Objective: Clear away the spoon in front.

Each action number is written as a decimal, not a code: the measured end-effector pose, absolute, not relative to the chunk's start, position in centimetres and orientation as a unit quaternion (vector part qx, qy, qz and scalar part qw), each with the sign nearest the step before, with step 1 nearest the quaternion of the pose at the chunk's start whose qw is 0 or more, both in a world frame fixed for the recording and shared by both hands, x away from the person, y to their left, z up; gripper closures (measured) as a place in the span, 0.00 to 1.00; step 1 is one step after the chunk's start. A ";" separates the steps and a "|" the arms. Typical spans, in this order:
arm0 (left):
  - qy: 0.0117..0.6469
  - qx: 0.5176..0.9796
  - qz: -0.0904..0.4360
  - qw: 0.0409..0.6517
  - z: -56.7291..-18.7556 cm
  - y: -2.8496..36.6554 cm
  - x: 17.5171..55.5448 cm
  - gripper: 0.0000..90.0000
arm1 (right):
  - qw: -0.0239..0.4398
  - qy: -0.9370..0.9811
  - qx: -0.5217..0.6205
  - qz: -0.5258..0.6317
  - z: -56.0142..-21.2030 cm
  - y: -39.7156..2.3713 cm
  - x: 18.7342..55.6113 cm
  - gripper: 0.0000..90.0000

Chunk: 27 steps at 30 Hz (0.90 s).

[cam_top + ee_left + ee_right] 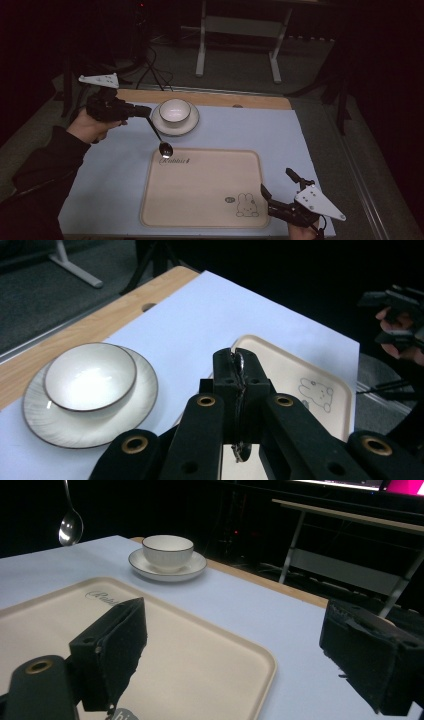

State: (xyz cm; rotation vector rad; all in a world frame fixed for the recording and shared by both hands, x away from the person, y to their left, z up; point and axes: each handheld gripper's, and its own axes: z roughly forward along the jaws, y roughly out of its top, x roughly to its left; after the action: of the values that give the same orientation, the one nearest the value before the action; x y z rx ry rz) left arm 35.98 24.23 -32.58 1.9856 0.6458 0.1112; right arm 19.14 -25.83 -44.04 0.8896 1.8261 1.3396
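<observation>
A metal spoon [161, 140] hangs bowl-down above the blue mat, its handle pinched in my left gripper [146, 112], which is shut on it. In the left gripper view the jaws meet on the thin handle [239, 371]. The spoon's bowl [70, 527] also shows high at the left of the right gripper view. A white bowl [175, 110] sits on a white saucer [190, 126] just right of that gripper. My right gripper [278, 186] rests open at the table's near right corner, beside the cream tray [200, 200], nothing between its jaws.
The tray carries a rabbit drawing [245, 205] and script lettering [174, 161]. A wooden table strip [250, 101] runs behind the blue mat [280, 135]. Beyond it stand a metal frame's legs [201, 50] and cables on the floor.
</observation>
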 end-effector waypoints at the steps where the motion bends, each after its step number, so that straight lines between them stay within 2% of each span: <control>1: 0.261 0.824 0.040 0.501 -32.7 24.1 35.9 1.00 | 0.347 0.704 0.343 0.516 -44.0 -25.8 19.1 0.13; 13: 0.215 0.852 -0.001 0.477 -33.7 22.1 34.5 1.00 | 0.347 0.705 0.341 0.517 -44.0 -25.8 19.1 0.13; 25: 0.200 0.866 -0.038 0.456 -35.3 20.7 33.8 1.00 | 0.344 0.704 0.342 0.518 -44.1 -25.8 19.2 0.13; 27: 0.184 0.878 -0.054 0.438 -36.3 19.8 33.5 1.00 | 0.343 0.704 0.344 0.518 -44.1 -25.9 19.2 0.13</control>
State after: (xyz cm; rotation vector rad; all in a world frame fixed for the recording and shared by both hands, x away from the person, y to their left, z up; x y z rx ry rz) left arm 33.46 19.83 -36.29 2.1836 0.4574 -0.1349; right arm 19.16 -25.88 -44.07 0.8930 1.8304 1.3456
